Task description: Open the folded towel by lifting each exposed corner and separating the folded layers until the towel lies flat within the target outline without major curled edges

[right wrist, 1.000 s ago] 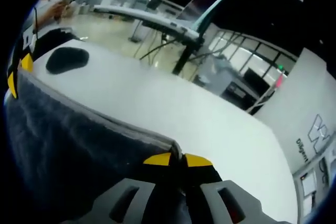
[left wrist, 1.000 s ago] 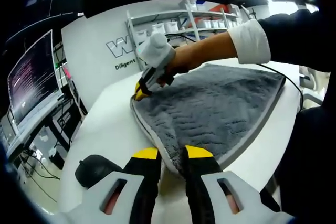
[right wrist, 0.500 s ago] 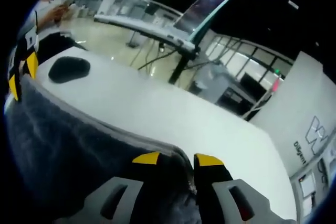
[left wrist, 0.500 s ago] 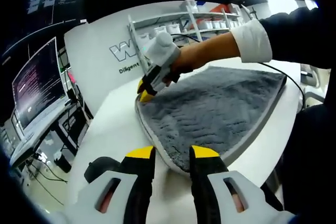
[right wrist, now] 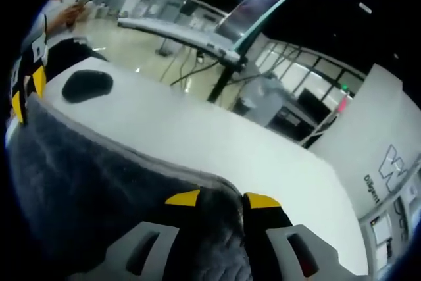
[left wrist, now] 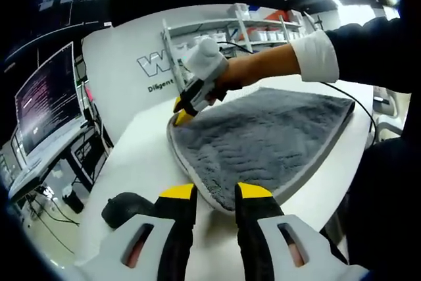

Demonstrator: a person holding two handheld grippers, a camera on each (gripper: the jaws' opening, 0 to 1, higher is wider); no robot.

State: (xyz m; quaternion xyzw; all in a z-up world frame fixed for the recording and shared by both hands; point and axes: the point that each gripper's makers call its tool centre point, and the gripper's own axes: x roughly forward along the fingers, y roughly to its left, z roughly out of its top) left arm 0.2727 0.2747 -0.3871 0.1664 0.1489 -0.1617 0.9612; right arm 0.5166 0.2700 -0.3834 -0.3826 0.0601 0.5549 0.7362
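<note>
White table (left wrist: 141, 156), grey towel (left wrist: 263, 136), monitor (left wrist: 43, 97) nearby.

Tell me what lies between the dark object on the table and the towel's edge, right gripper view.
Bare white table separates the dark object from the grey towel in the right gripper view.

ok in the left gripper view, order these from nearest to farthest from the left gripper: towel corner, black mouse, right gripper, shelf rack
1. towel corner, right at the left gripper fingers.
2. black mouse, on the table to the left.
3. right gripper, at the towel's far corner.
4. shelf rack, against the back wall.
</note>
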